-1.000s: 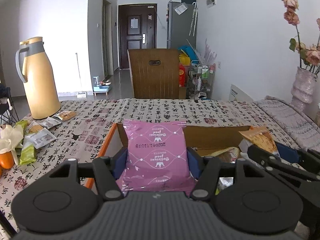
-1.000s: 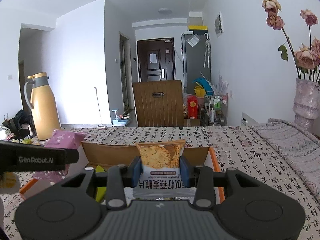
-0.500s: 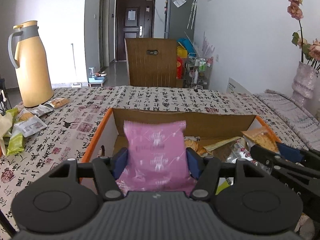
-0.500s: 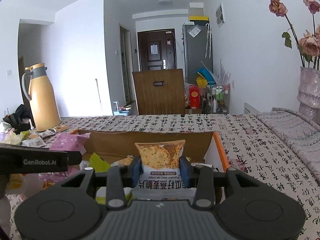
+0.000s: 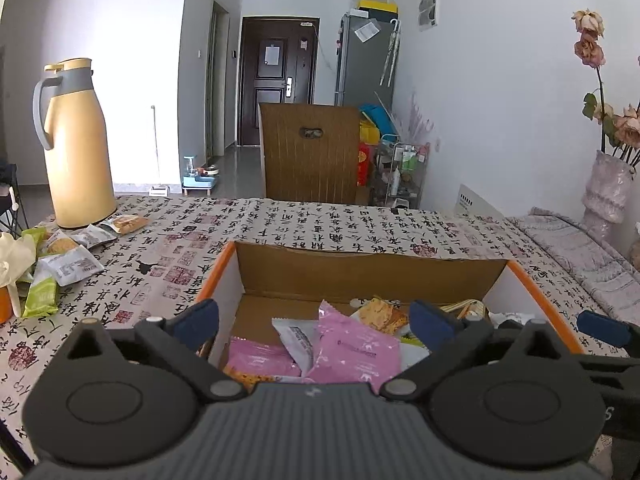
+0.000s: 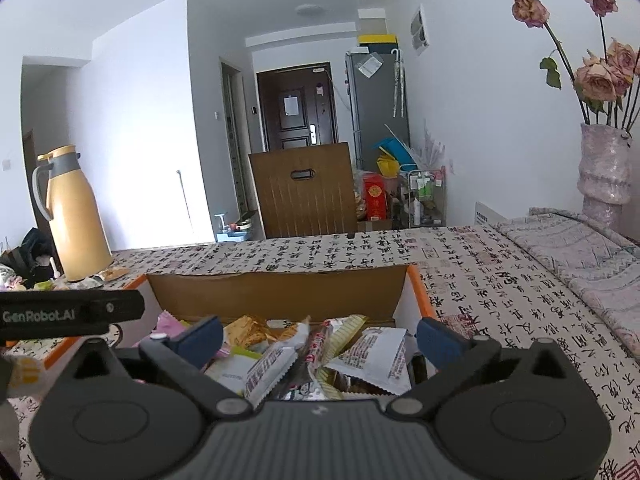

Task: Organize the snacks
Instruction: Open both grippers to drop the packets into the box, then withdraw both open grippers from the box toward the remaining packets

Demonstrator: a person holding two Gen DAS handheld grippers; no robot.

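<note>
An open cardboard box [image 5: 368, 268] with orange edges sits on the table and holds several snack packets; it also shows in the right wrist view [image 6: 280, 292]. My left gripper [image 5: 314, 320] is open and empty above the box's left part, over a pink packet [image 5: 352, 348] lying inside. My right gripper [image 6: 320, 334] is open and empty above the box's right part, over a white packet [image 6: 372, 352] and other packets. More loose snack packets [image 5: 72, 264] lie on the table at the left.
A yellow thermos jug [image 5: 76, 148] stands at the table's far left. A vase with dried roses [image 6: 604, 168] stands at the far right on a grey cloth. A wooden chair back [image 5: 310, 152] is behind the table.
Both grippers lowered over the box and opened. The pink packet dropped from my left gripper and the orange chip packet from my right gripper into the box.
</note>
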